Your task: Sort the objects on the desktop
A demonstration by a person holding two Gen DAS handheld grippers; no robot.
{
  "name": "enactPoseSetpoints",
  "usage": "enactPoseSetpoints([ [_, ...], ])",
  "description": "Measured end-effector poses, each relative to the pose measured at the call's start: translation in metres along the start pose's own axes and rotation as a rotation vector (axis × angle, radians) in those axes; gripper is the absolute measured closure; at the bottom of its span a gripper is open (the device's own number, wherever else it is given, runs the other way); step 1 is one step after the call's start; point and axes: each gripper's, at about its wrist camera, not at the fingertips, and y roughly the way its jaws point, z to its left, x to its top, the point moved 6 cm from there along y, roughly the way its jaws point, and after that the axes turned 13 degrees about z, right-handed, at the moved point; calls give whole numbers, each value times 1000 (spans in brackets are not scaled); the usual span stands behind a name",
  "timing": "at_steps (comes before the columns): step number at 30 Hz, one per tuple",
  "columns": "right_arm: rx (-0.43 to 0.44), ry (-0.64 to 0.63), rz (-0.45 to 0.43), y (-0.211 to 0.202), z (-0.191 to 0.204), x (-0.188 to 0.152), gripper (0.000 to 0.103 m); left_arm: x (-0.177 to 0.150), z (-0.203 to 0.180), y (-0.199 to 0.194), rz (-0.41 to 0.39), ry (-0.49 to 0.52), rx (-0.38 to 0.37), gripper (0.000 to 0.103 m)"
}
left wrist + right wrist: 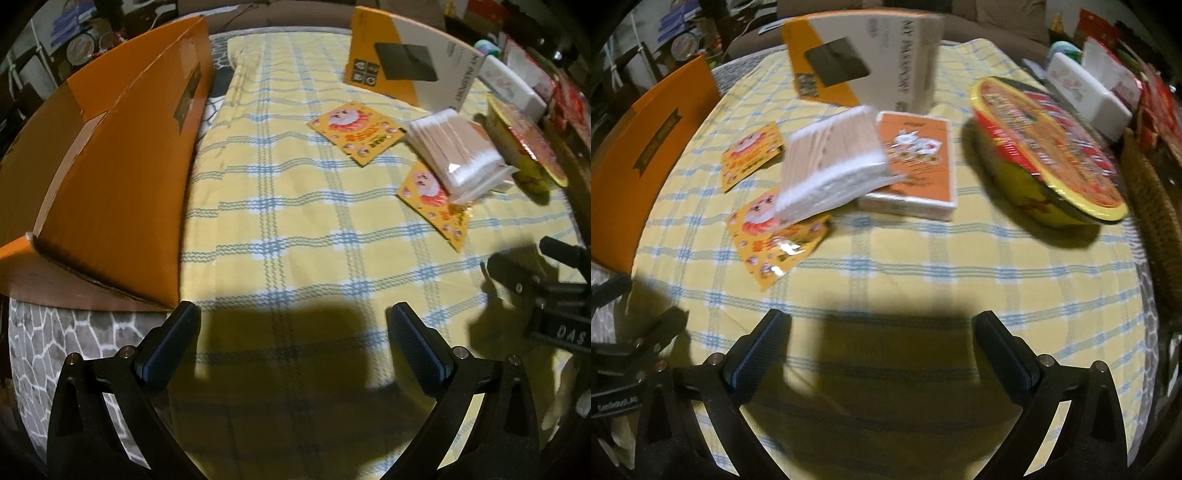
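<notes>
Hovering over the table's (295,229) near edge, I hold my left hand-held gripper (293,321) and right hand-held gripper (882,328) wide, empty; the swab pack (831,166) lies mid-table, the noodle bowl (1045,155) towards its right edge.

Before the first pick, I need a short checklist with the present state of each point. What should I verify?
1. Left gripper open and empty: ok.
2. Right gripper open and empty: ok.
3. Large orange cardboard box open and free to receive things: ok, though its inside is hardly visible.
4. Clear pack of cotton swabs lying alone: not ok, it leans on the orange tissue packet and covers part of a yellow cartoon sachet.
5. Second yellow cartoon sachet flat and free on the yellow checked cloth: ok.
6. Round yellow instant noodle bowl sealed: cannot tell, the picture is blurred.
</notes>
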Motion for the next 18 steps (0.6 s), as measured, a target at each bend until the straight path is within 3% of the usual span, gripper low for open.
enactPoseSetpoints([
  [3, -4, 21, -31, -10, -5, 1, 0, -9, -7, -15, -27, 16, -8, 0],
  [12, -13, 60, -95, -34, -16, 4, 1, 12, -25, -46, -136, 111, -12, 0],
  [18, 115, 169, -134, -49, -31, 9, 1, 30, -48, -57, -158, 210, -75, 0],
])
